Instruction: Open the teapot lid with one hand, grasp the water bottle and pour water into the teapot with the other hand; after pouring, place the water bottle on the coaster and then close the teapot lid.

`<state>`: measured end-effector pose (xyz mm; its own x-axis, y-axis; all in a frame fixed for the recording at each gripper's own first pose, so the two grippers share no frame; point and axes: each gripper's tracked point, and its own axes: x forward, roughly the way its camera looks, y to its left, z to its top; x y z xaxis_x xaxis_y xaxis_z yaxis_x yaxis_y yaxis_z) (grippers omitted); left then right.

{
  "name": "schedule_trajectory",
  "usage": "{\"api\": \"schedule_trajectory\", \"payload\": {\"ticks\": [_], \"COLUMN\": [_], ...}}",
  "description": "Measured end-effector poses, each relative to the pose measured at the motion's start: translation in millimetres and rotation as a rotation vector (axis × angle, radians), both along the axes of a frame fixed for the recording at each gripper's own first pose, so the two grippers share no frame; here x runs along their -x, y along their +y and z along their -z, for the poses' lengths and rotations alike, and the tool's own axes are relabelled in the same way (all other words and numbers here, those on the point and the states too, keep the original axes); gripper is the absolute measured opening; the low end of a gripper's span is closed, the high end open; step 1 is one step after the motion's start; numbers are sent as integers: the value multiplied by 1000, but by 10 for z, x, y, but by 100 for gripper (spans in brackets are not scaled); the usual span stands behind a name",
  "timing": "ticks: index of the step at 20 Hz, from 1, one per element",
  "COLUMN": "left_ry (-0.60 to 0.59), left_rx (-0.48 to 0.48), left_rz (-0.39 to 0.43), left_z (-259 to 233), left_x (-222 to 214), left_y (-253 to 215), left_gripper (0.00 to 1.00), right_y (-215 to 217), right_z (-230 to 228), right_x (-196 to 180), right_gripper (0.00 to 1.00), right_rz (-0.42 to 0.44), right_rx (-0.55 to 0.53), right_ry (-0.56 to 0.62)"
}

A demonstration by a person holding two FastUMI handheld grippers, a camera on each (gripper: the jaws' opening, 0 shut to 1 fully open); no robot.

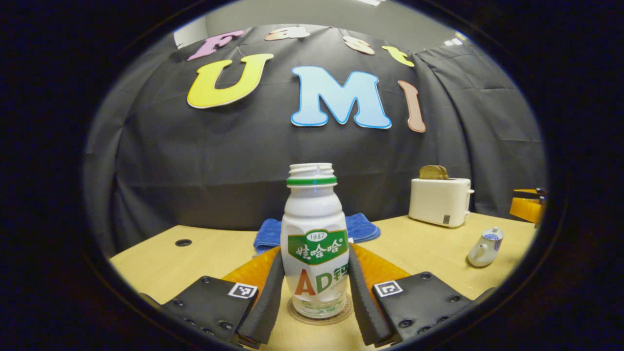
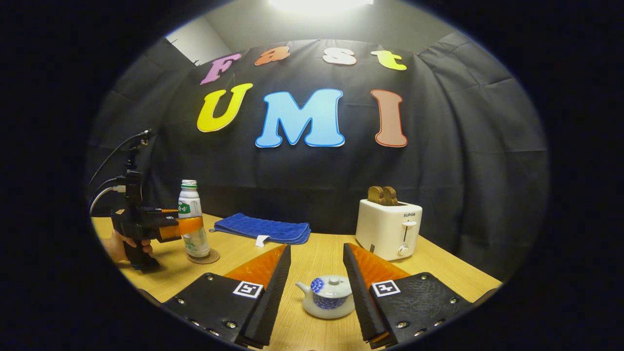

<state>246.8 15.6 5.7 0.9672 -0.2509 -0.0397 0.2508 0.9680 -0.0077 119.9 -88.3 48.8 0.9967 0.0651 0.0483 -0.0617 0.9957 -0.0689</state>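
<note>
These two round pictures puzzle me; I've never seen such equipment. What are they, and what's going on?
A person holds a hand-held gripper in each hand, and a camera rides on each.

The left gripper view looks along the left hand-held gripper, whose fingers flank the water bottle standing on its coaster; whether they press it is unclear.

The right gripper view shows the right hand-held gripper open around the lidded teapot.

Also on the table: a blue towel and a toaster.

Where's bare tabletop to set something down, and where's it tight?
Free: the stretch between the blue towel and the toaster, running forward to the teapot, and the near-left table corner by the small hole. Crowded: around the bottle on its coaster, flanked by the left gripper; the right gripper brackets the teapot.
</note>
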Motion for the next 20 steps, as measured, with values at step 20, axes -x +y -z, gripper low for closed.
{"api": "schedule_trajectory", "payload": {"ticks": [20], "left_ry": [-17], "left_rx": [-45], "left_rz": [-23], "left_z": [-15], "left_x": [137], "left_y": [57], "left_gripper": [100], "right_y": [160], "right_z": [-2], "right_x": [62], "right_gripper": [66], "right_rz": [-24], "right_rx": [60], "right_ry": [-25]}}
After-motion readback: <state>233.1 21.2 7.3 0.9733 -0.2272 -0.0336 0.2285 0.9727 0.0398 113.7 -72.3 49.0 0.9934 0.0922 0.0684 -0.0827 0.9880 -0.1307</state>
